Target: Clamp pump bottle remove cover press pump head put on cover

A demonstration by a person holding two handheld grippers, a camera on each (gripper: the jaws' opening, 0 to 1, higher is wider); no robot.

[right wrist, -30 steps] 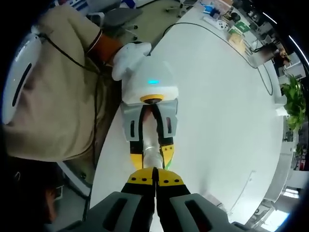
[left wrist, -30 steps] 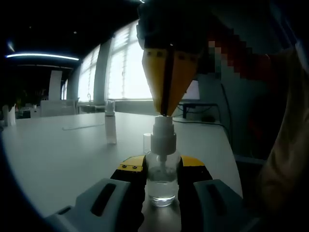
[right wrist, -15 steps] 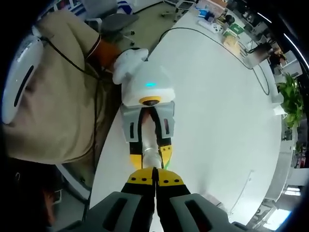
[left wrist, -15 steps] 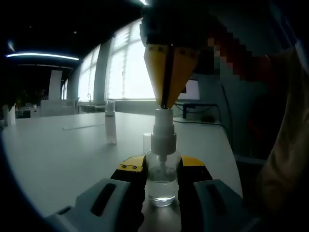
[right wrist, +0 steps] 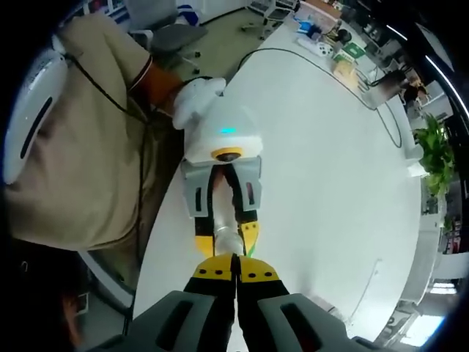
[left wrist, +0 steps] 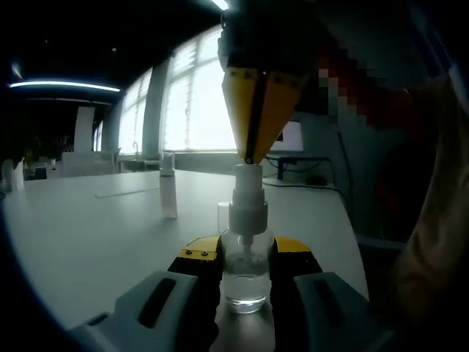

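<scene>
The left gripper [left wrist: 246, 258] clamped the bottle [left wrist: 245, 275] upright on the table [left wrist: 88, 242]. The right gripper [left wrist: 250, 155], jaws pressed together, pointed down at the pump head [left wrist: 248, 196]. The cover [left wrist: 168, 195] stood apart.

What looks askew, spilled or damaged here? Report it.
Nothing stands out. The pump bottle stands upright on the white table, clamped by the left gripper. The right gripper, jaws shut, sits at the pump head. The clear cover stands upright farther back. No spill visible.
</scene>
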